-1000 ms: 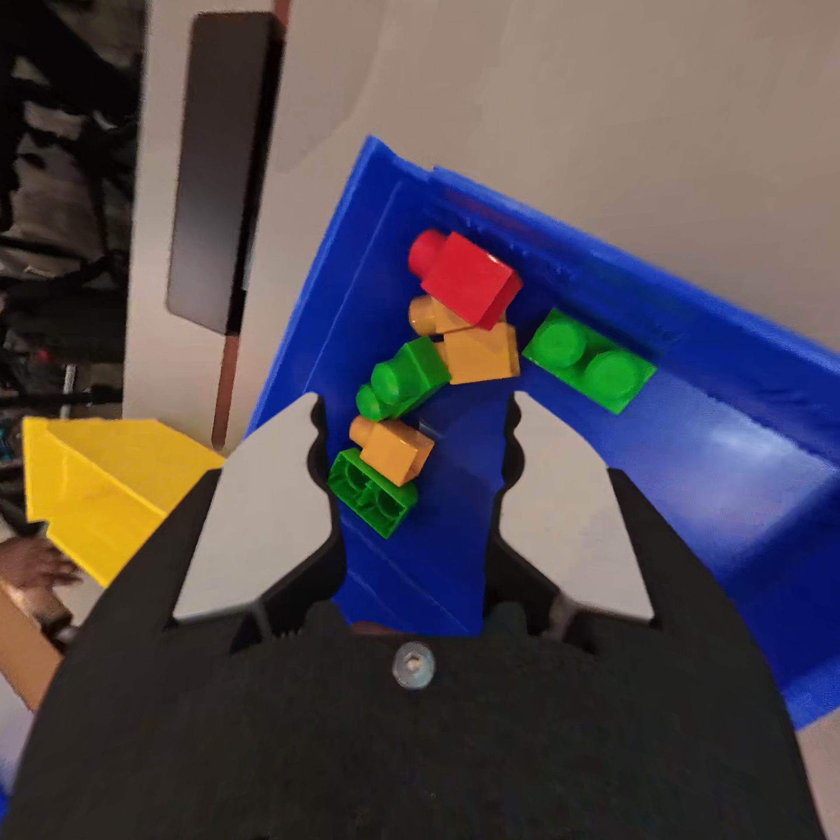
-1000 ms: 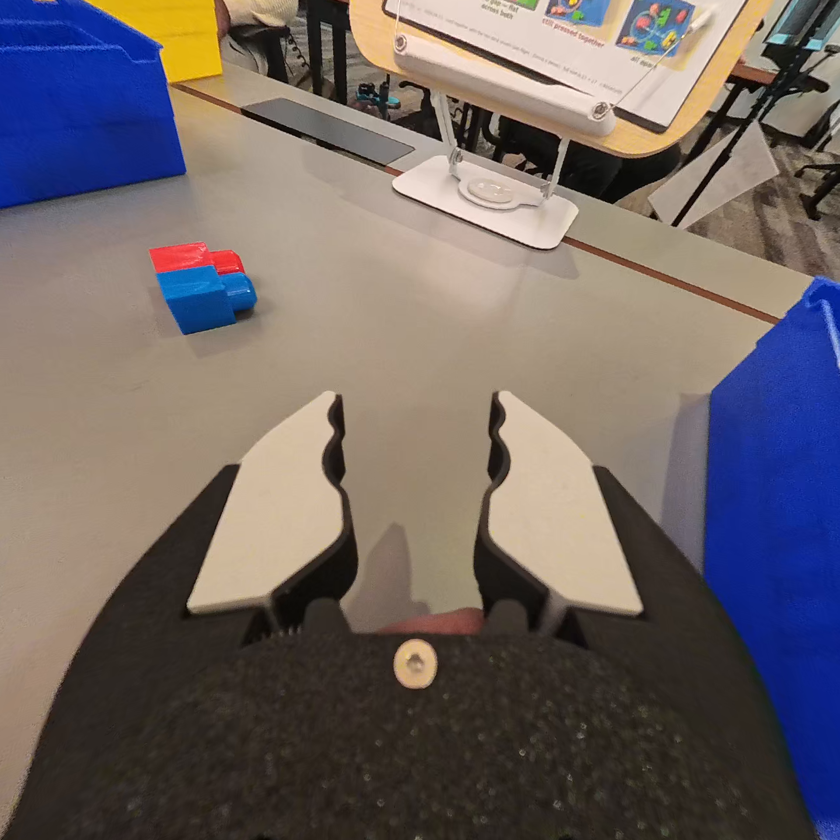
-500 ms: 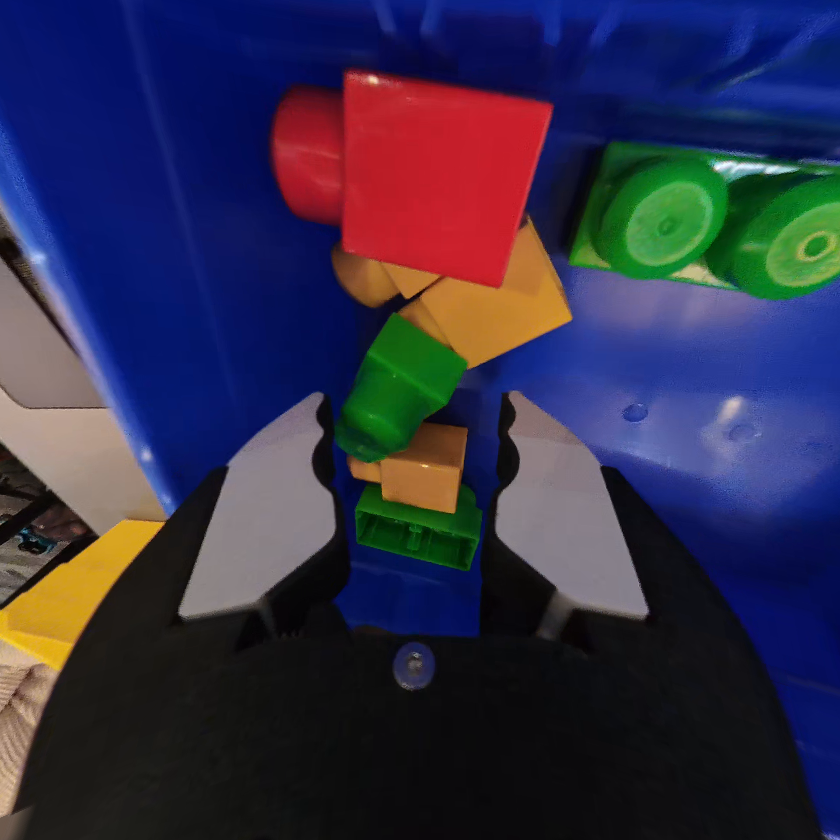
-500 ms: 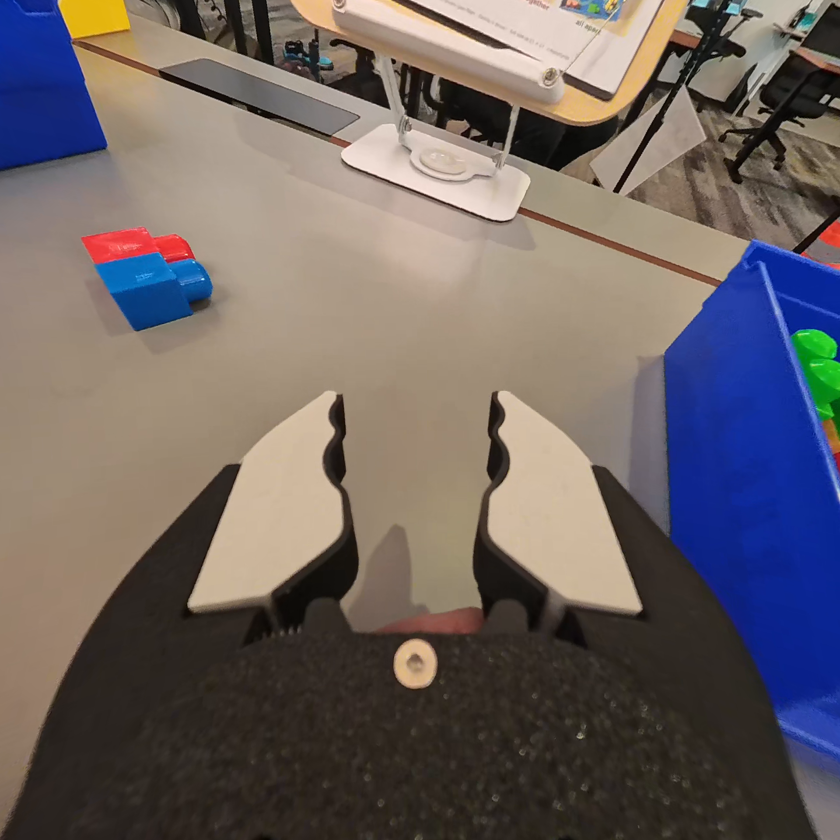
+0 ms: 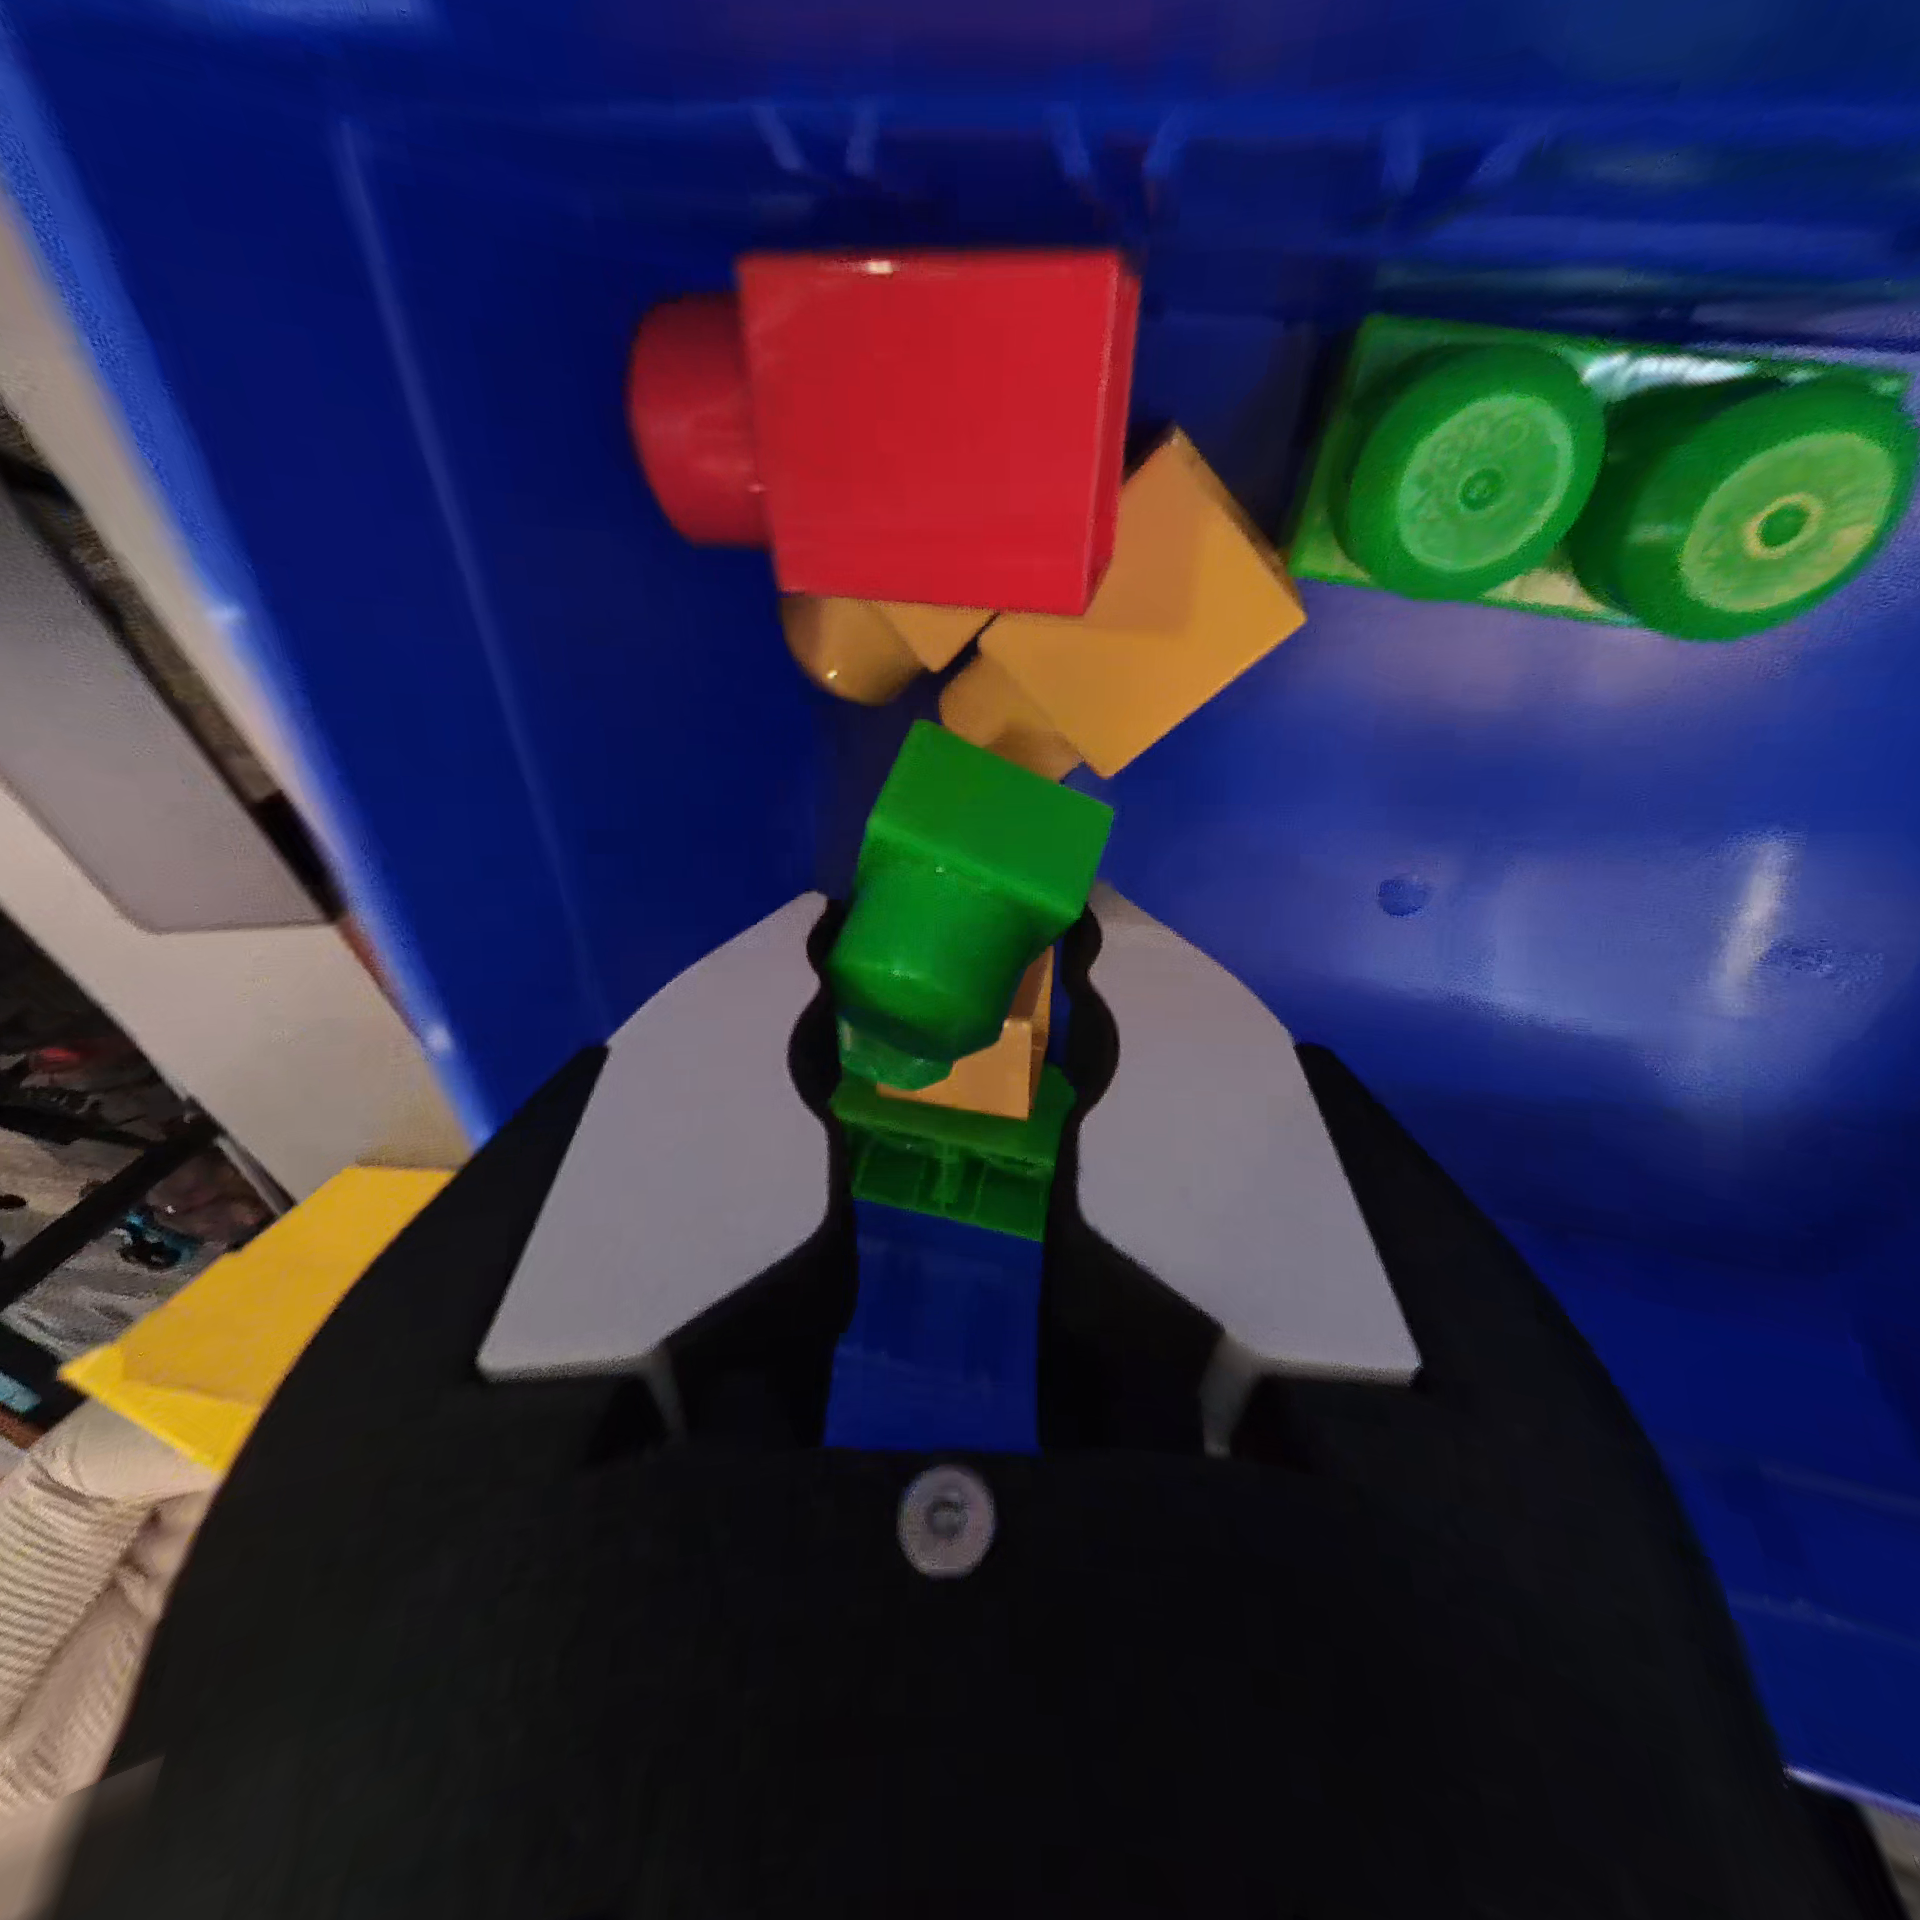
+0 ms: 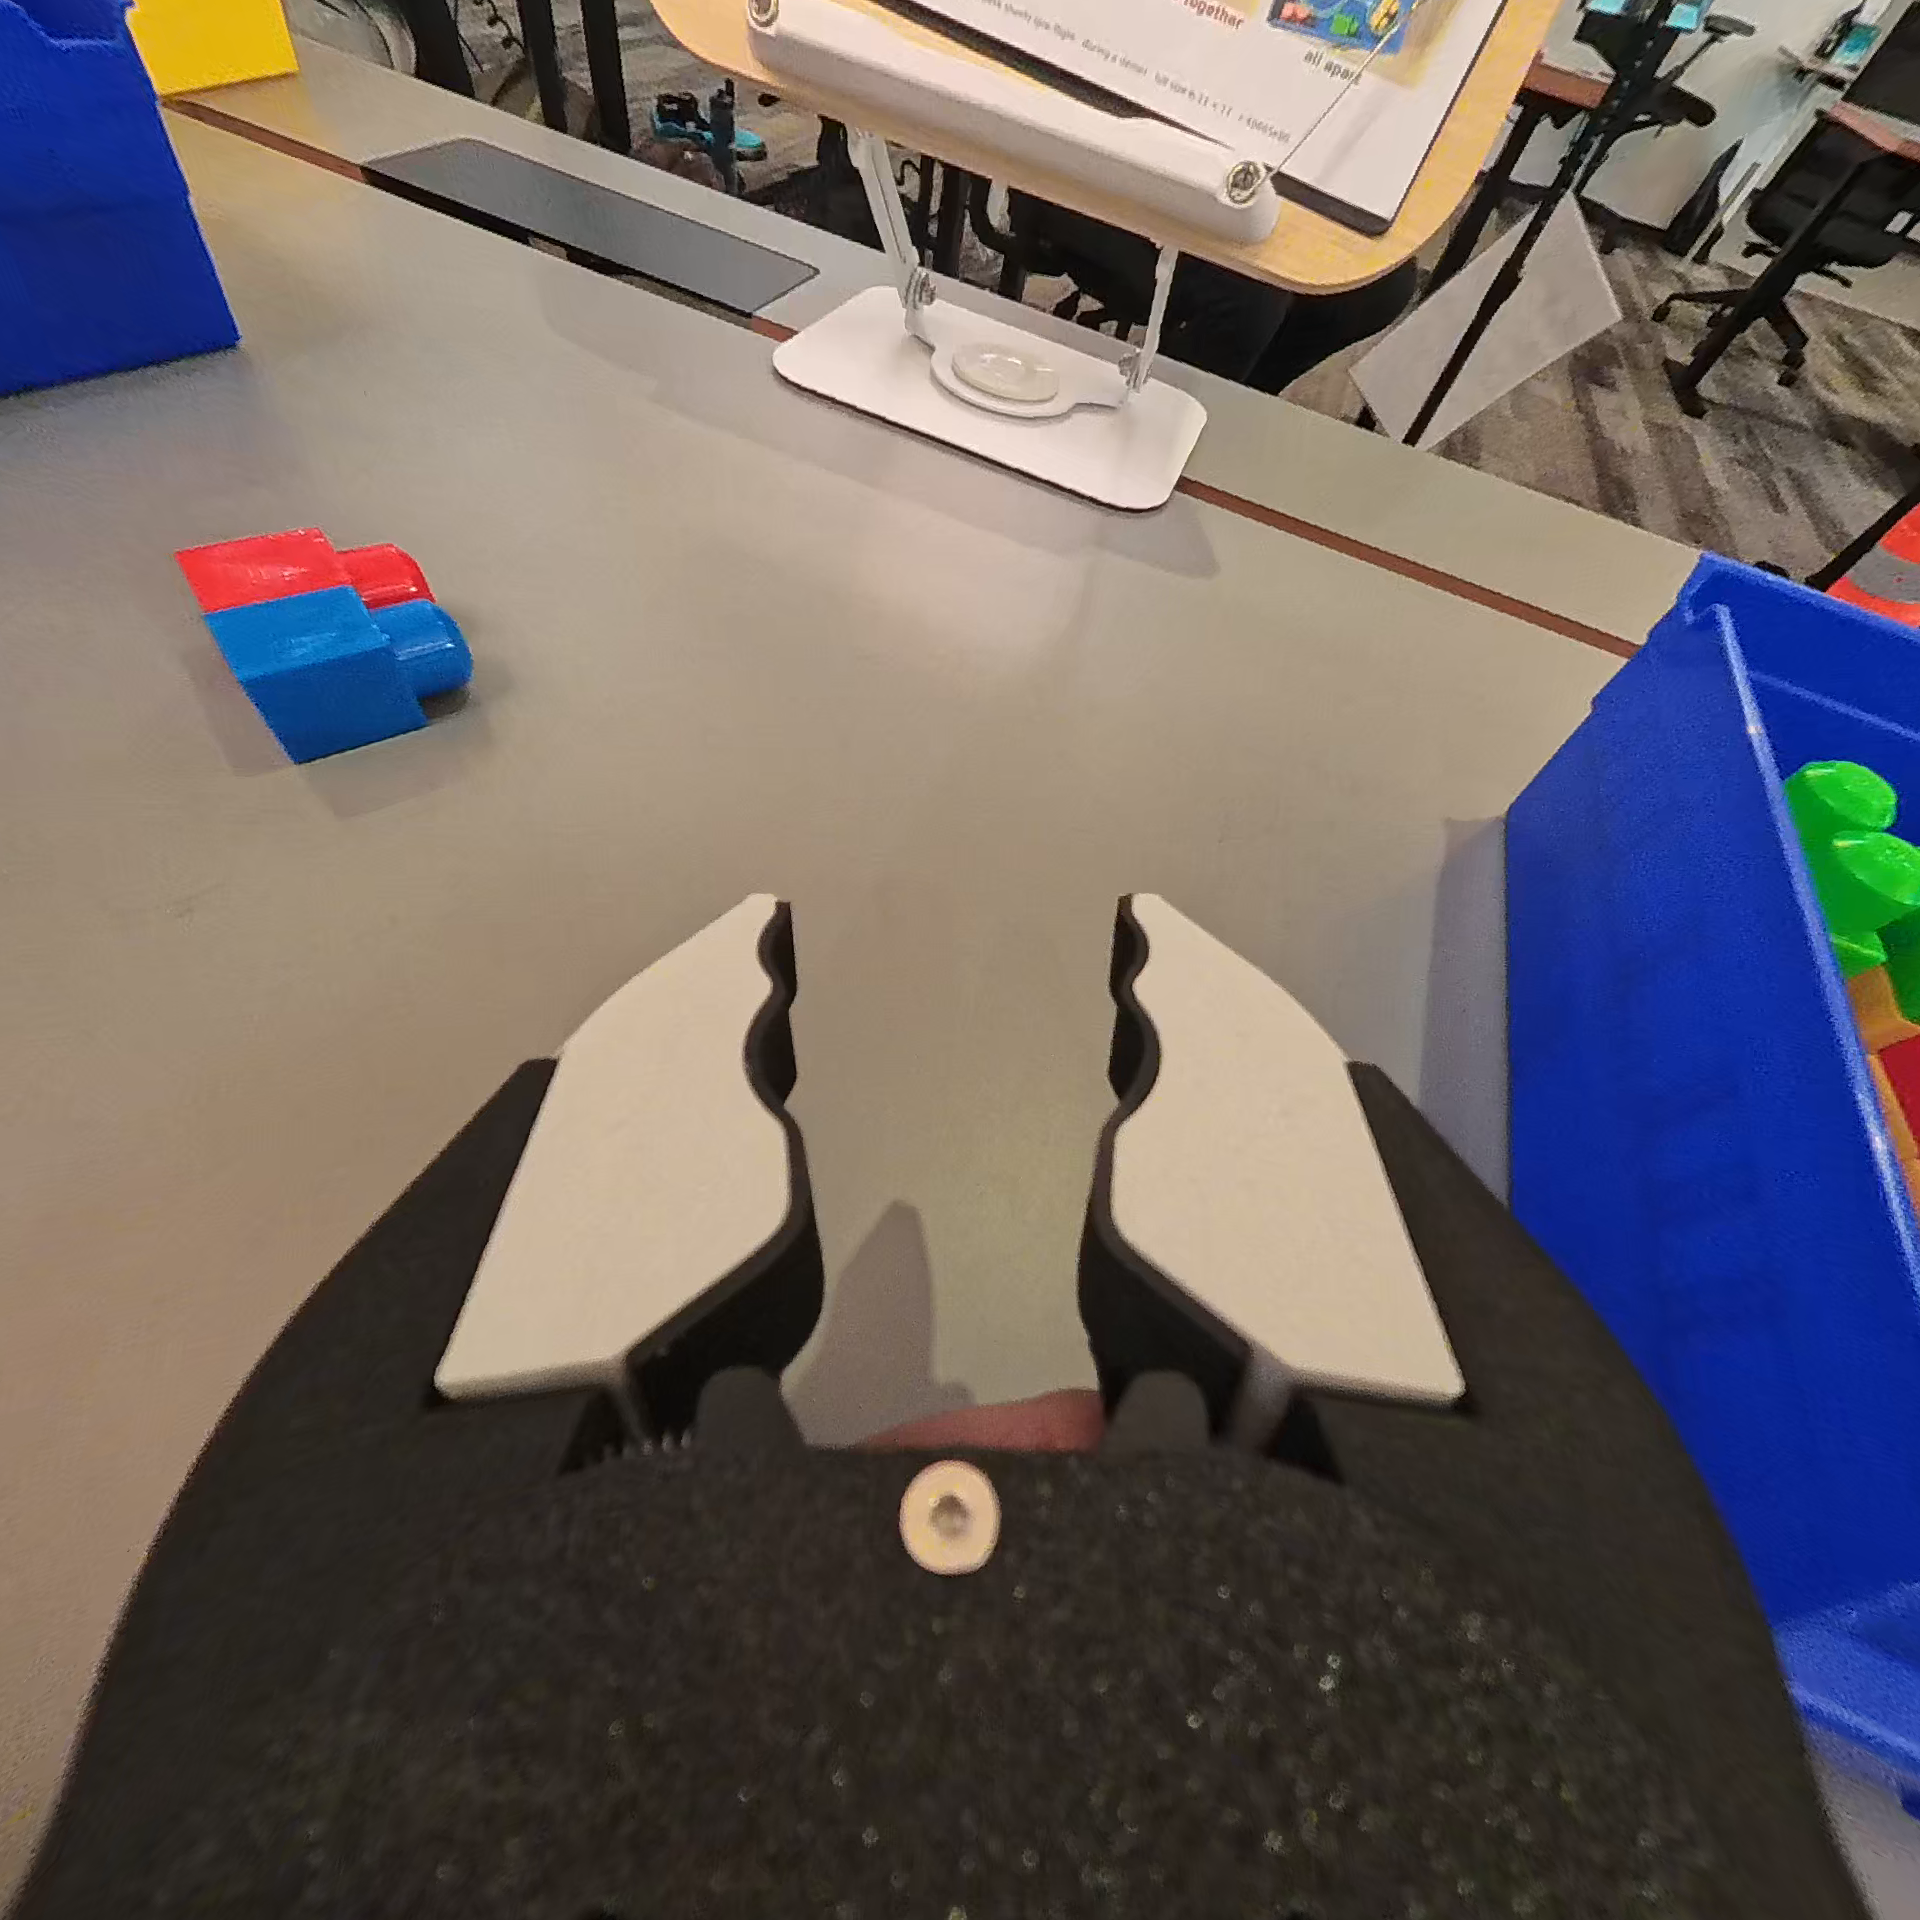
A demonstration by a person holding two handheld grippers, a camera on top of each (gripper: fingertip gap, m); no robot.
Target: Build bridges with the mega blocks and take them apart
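My left gripper (image 5: 951, 914) is down inside a blue bin (image 5: 1558, 1039). Its jaws are closed on a green block (image 5: 951, 1169) that has its hollow underside toward the camera and an orange block (image 5: 997, 1070) on it. A small green block (image 5: 971, 894) leans between the fingertips. Beyond lie a red block (image 5: 935, 426), more orange blocks (image 5: 1132, 634) and a green two-stud block (image 5: 1600, 478). My right gripper (image 6: 951, 914) is open and empty above the grey table (image 6: 935, 675). A red block (image 6: 281, 566) and a blue block (image 6: 322, 670) lie side by side at its far left.
A second blue bin (image 6: 1662, 1091) with green blocks (image 6: 1860, 873) stands at the right. A white document stand (image 6: 997, 405) is at the table's far edge. Another blue bin (image 6: 83, 208) and a yellow bin (image 6: 218, 42) are far left. A black panel (image 6: 592, 218) is set in the table. One gripper's finger ends stand about 55 cm off the other's.
My left gripper dropped from above the bin down into it and narrowed its jaws onto the green and orange blocks. My right gripper drifted right and stayed open.
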